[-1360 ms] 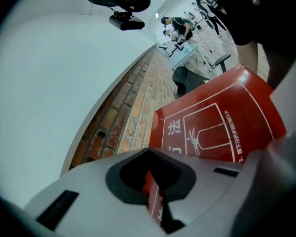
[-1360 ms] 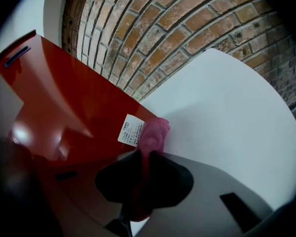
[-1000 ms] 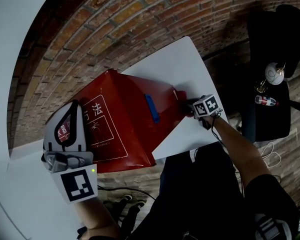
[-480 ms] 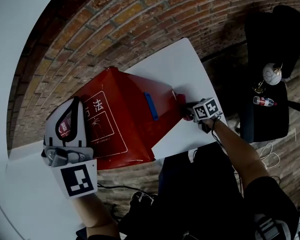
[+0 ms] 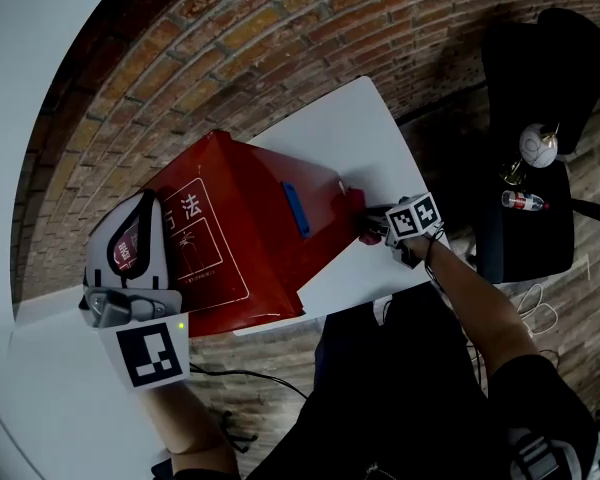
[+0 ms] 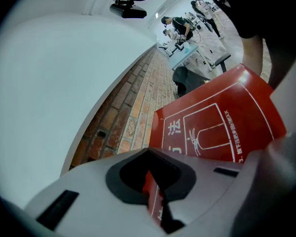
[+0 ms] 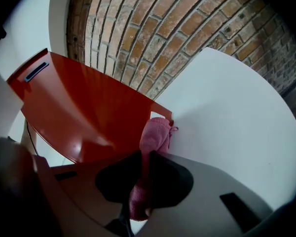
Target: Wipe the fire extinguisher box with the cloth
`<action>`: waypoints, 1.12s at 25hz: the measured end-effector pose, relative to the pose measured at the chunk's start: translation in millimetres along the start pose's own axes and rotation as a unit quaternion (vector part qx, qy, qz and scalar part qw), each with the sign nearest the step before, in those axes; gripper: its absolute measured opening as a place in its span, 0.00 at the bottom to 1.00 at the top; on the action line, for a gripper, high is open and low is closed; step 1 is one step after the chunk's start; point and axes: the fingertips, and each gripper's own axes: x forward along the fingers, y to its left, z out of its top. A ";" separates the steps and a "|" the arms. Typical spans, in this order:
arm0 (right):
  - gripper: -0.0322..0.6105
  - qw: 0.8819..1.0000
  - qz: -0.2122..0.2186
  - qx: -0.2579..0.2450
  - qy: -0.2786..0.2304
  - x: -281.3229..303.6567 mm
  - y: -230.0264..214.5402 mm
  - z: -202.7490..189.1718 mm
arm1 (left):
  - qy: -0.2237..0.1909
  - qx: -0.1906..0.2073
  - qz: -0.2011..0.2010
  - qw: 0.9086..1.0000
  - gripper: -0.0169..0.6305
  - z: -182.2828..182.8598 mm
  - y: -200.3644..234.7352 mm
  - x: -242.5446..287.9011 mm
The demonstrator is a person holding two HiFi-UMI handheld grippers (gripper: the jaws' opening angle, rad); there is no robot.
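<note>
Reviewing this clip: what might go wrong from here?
1. The right gripper pinches only a thin fold of the pink cloth at a corner of the box; it may slip out.
2. That box lies close to the edge of the table; a hard push could slide it off.

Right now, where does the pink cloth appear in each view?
Head view: the pink cloth is right of centre, at the right end of the red fire extinguisher box.
Left gripper view: not in it.
Right gripper view: lower centre, pinched in the right gripper, its tip at the box's lower corner.
Shared landmark: the box, seen in all three views.
</note>
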 end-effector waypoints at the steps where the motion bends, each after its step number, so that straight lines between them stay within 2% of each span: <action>1: 0.15 1.000 0.003 0.001 0.000 -0.9 1.9 0.6 | 0.000 0.000 0.000 1.000 0.06 0.0 -0.1 0.0; 14: 0.15 0.999 0.033 0.012 0.013 -10.3 26.3 11.9 | 0.001 0.001 0.000 1.000 0.06 0.0 0.1 0.2; 28: 0.14 0.996 0.076 0.048 0.002 -23.2 52.8 23.8 | -0.001 0.002 0.001 1.000 0.06 0.9 0.1 0.1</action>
